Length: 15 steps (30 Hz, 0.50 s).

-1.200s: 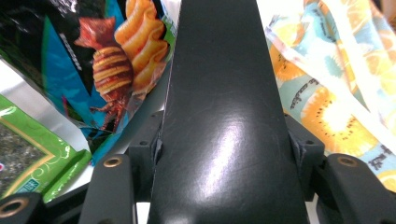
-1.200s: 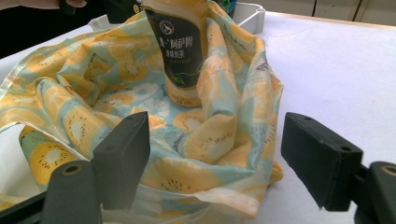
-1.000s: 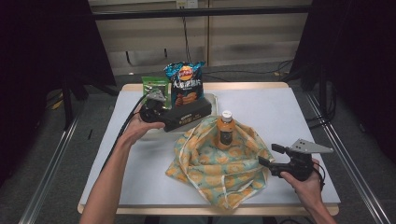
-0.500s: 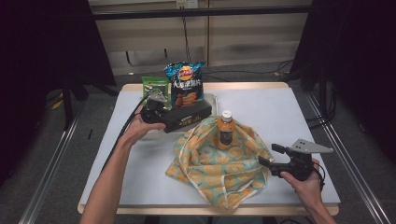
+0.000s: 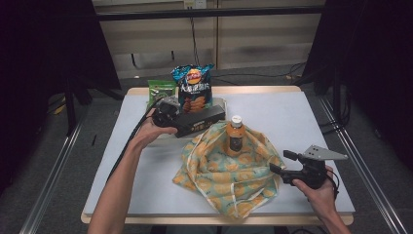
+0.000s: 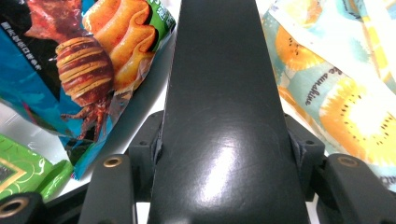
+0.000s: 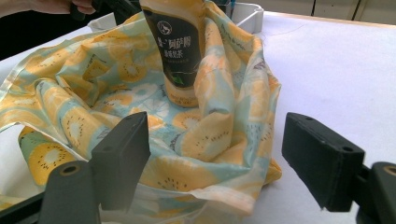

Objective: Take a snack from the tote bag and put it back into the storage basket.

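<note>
Nothing moved, bottle [image 5: 236, 138] upright in bag [image 5: 229, 178], beyond right tongs [image 5: 281, 162]

free: bare table [image 5: 311, 122] right of fruit-print cloth bag [image 5: 229, 180] | blocked: chip bag [image 5: 194, 90], green packet [image 5: 160, 90] crowd far edge | bottle [image 5: 235, 136] upright mid-bag

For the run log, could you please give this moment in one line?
left tongs: shut on black box | right tongs: open at bag | bottle: upright in bag
</note>
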Available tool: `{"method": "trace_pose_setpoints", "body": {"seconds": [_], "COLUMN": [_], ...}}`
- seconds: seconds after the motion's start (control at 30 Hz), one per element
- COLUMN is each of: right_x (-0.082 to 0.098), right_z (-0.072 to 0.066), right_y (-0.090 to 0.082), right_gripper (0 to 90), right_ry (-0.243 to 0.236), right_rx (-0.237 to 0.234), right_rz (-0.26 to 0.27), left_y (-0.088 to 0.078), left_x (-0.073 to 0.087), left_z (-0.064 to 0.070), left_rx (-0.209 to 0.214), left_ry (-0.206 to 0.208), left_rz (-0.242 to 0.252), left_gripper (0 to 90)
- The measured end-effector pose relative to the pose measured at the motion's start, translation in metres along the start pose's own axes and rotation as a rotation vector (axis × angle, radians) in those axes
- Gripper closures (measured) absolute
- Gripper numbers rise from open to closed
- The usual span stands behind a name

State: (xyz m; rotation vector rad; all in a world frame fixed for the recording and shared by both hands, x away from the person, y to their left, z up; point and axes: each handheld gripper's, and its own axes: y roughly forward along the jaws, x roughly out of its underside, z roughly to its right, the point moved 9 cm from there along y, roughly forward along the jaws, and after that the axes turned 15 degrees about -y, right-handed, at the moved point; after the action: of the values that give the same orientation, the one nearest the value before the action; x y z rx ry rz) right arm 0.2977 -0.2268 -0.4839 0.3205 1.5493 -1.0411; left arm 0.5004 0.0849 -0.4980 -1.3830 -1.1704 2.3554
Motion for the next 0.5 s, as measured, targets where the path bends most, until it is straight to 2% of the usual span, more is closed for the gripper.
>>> {"method": "trace_pose_setpoints", "body": {"seconds": [0.03,0.1,0.17,0.3,0.33,0.5], "right_x": [0.0,0.0,0.001,0.0,0.0,0.001], "right_z": [0.0,0.001,0.001,0.0,0.0,0.0], "right_y": [0.0,-0.001,0.0,0.0,0.0,0.001], "right_gripper": [23.5,23.5,23.4,23.3,23.2,23.1], "right_ry": [0.001,-0.005,-0.001,-0.002,-0.001,-0.001], "right_rx": [0.0,0.0,0.002,-0.003,-0.003,-0.002], "right_rz": [0.001,0.004,0.001,0.002,0.0,-0.002], "left_y": [0.001,0.001,0.003,0.005,0.006,0.012], "left_x": [0.0,0.001,0.0,0.0,0.0,0.003], "left_z": [0.0,-0.001,0.0,-0.002,-0.003,-0.004], "left_rx": [0.011,0.002,-0.005,0.008,-0.003,0.008], "left_ry": [-0.002,0.014,-0.002,0.009,0.011,-0.004], "left_rz": [0.0,-0.007,-0.001,-0.001,-0.002,-0.008], "left_gripper": [43.0,43.0,42.9,42.7,42.7,42.4]}}
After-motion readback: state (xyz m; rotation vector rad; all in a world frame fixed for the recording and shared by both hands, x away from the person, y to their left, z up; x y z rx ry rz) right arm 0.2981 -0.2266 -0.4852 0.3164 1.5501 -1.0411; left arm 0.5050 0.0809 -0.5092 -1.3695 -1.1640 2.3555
